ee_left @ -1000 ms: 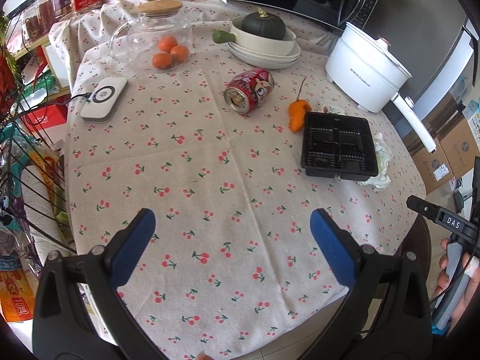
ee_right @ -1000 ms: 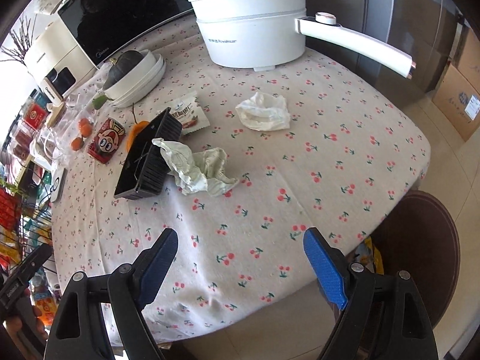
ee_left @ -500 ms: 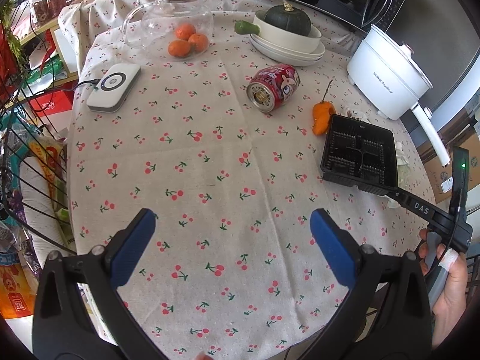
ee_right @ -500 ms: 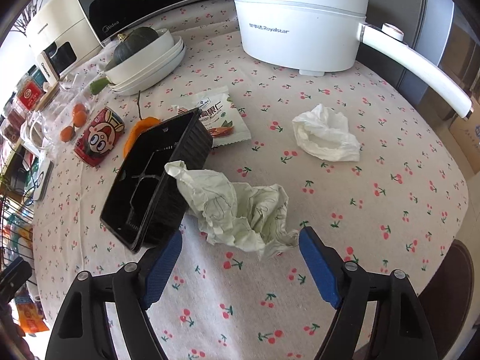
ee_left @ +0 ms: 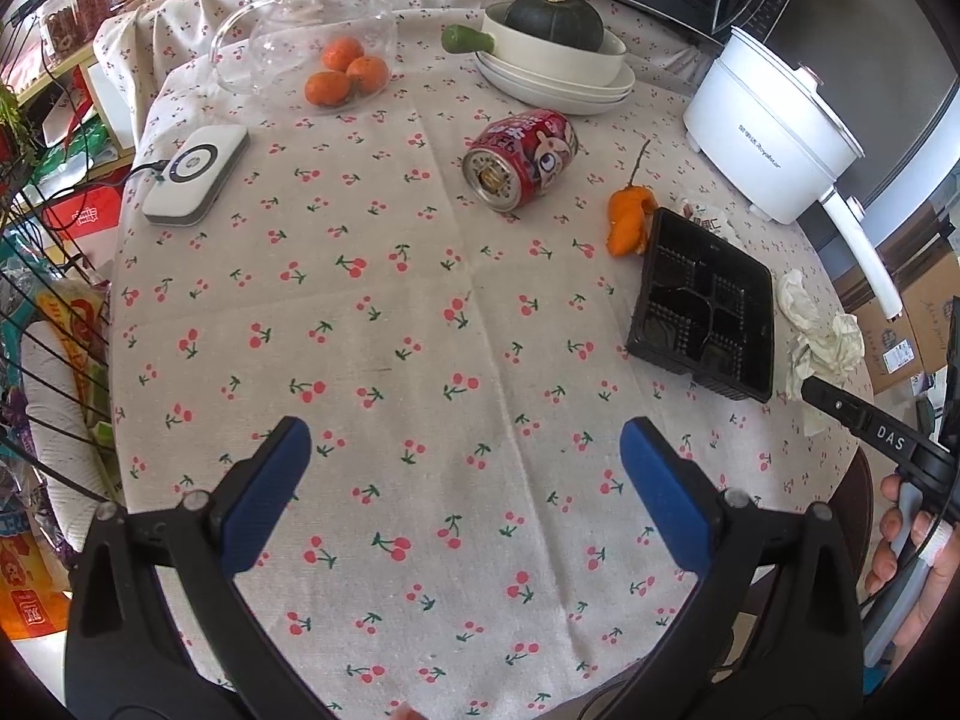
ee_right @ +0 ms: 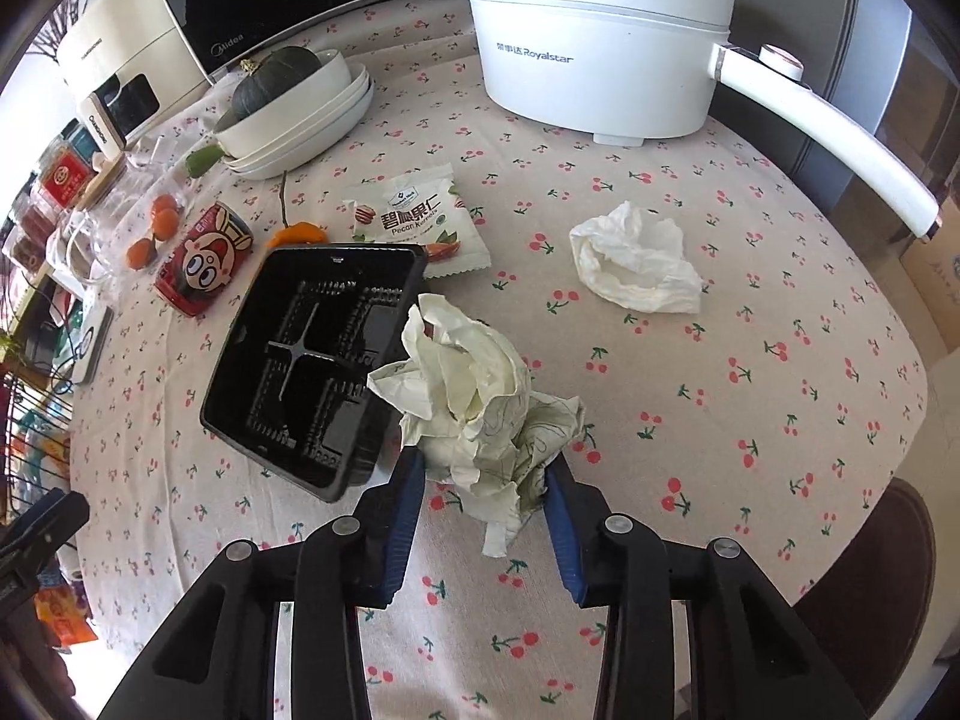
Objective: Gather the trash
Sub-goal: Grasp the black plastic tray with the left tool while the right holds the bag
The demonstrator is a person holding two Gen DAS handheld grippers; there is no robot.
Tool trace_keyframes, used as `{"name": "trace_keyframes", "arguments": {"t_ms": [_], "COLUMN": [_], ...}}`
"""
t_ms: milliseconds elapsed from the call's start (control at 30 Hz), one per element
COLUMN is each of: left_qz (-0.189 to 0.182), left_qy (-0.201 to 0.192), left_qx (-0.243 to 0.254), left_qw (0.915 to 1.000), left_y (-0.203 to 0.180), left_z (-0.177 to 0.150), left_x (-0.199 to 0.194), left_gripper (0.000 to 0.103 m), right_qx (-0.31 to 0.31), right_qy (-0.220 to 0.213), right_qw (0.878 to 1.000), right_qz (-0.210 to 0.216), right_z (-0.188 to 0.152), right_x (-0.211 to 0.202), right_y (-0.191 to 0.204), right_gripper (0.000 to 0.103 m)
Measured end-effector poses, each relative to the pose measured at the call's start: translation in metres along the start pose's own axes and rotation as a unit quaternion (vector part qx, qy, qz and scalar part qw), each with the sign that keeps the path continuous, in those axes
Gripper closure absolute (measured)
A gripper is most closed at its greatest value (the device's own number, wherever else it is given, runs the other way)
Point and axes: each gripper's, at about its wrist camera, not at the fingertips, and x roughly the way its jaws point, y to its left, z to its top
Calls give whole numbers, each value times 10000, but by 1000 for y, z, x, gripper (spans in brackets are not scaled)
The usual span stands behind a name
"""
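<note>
A: What is the right tool (ee_right: 485, 489) doing?

B: Its jaws are closing around the crumpled paper (ee_right: 480, 402), which is sitting between the blue pads (ee_right: 403, 516). The pads are already touching the lower edge of the wad on both sides.

A: Where is that paper lying on the counter (ee_right: 750, 420)?

B: In the right wrist view it is sitting at the centre, leaning against the black tray (ee_right: 306, 360), which is lying just at its 9 o'clock. A white tissue (ee_right: 636, 264) is resting well apart at 1 o'clock, and a snack packet (ee_right: 414, 219) is lying at 11 o'clock, partly tucked under the tray's far edge.

A: And the left tool (ee_left: 465, 492)?

B: It is hanging released, jaws wide, over bare cherry-print cloth with nothing between them. In its view the tray is sitting at 2 o'clock, with the paper just beyond it at the edge.

A: Anything else lying about?

B: A red can (ee_left: 519, 159) is lying on its side at 12 o'clock, and an orange pepper (ee_left: 627, 219) is touching the tray's far corner. The white pot (ee_right: 600, 42) is standing at the back.
</note>
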Motion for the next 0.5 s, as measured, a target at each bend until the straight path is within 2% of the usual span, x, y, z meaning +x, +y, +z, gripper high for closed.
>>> {"name": "trace_keyframes", "arguments": {"t_ms": [200,367,500], "left_qz": [-55,-381,-799], "left_qy": [-25,7,25], "left_qx": [420,605,636], "left_qw": [9991,9974,9948], "left_y": [-35,-70,-101], "left_z": [3,9,14], "left_x": [4,14,25], "left_gripper": [1,1,1], "right_qx": [36,170,334], "right_qy": [-143,-135,-101], "right_qw": [9999,9998,9994], "right_qz": [8,-23,-53], "right_z": [-7,-16,-22], "right_x": [-30,-44,-49], "right_y": [-27,-56,-80], "right_gripper": [63,63,62]}}
